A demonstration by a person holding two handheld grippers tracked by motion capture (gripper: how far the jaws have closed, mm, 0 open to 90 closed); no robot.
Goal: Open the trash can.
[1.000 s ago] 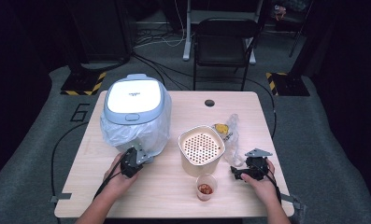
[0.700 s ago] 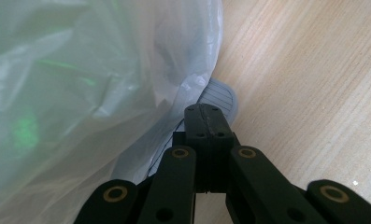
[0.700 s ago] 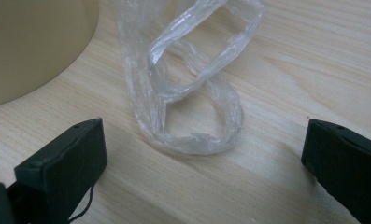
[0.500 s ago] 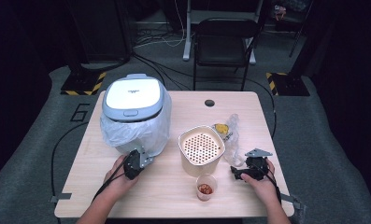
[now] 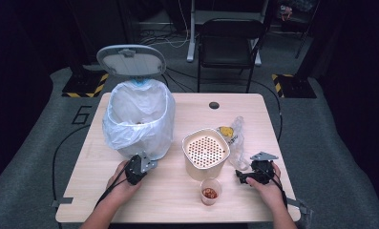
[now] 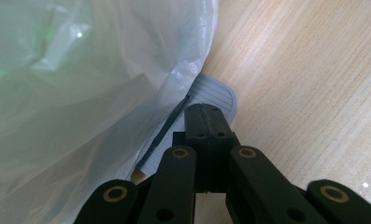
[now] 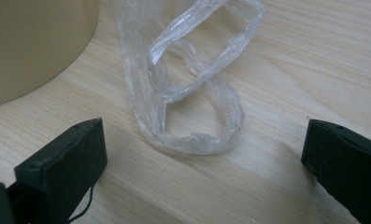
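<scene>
A grey pedal bin (image 5: 137, 119) lined with a clear bag stands at the table's left, its lid (image 5: 131, 59) swung up and open. My left gripper (image 5: 138, 164) is at the bin's foot. In the left gripper view its jaws (image 6: 206, 114) are shut with nothing between them, and their tips lie on the ribbed grey pedal (image 6: 213, 93) beside the bag liner (image 6: 80, 93). My right gripper (image 5: 242, 177) rests on the table at the right, open (image 7: 204, 149). A crumpled clear plastic bag (image 7: 183, 93) lies just ahead of its fingers, untouched.
A beige container (image 5: 205, 151) with a perforated top stands mid-table, its wall at the left in the right gripper view (image 7: 33, 42). A small cup (image 5: 210, 191) with reddish bits sits in front of it. The clear bag (image 5: 237, 136) holds something yellow. A black chair (image 5: 230, 43) stands behind the table (image 5: 177, 205).
The bin's lid has swung from shut to fully open. My left gripper has shifted slightly at the bin's foot. The right gripper has stayed put.
</scene>
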